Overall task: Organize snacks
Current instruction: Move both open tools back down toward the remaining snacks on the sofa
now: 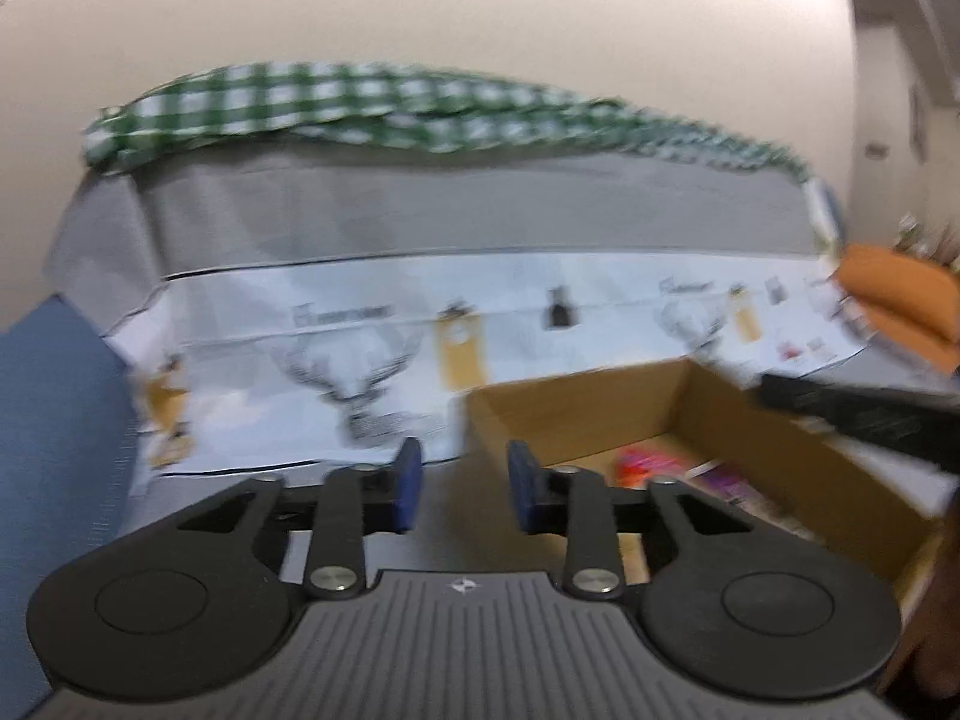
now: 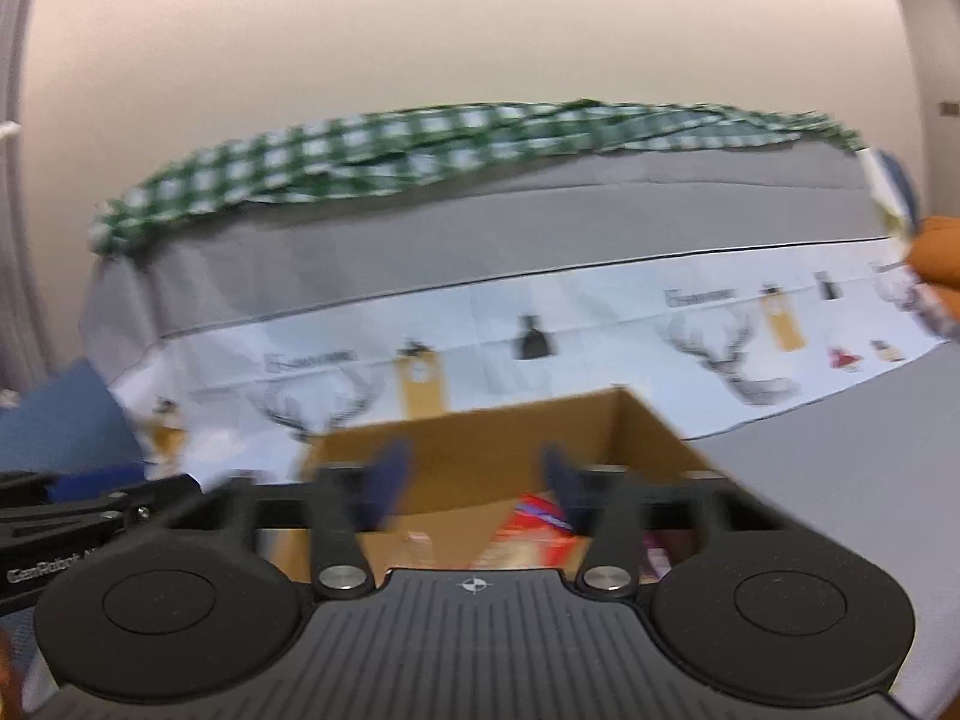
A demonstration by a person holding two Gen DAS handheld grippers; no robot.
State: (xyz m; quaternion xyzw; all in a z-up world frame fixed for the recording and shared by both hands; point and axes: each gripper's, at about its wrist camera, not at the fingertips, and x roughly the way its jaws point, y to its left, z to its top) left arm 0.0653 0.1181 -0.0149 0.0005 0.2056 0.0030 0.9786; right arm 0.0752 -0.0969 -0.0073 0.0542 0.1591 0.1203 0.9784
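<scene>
An open brown cardboard box (image 2: 480,438) sits on a grey table (image 2: 840,480), holding blurred snack packets (image 2: 534,531) in red, orange and purple; left gripper (image 1: 462,486) stands apart and empty beside it; right gripper (image 2: 474,480), also parted and empty, hovers above it.

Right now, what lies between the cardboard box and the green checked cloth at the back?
Behind the cardboard box comes the white deer-print paper, then plain grey covering up to the green checked cloth. Both wrist views show it.
</scene>
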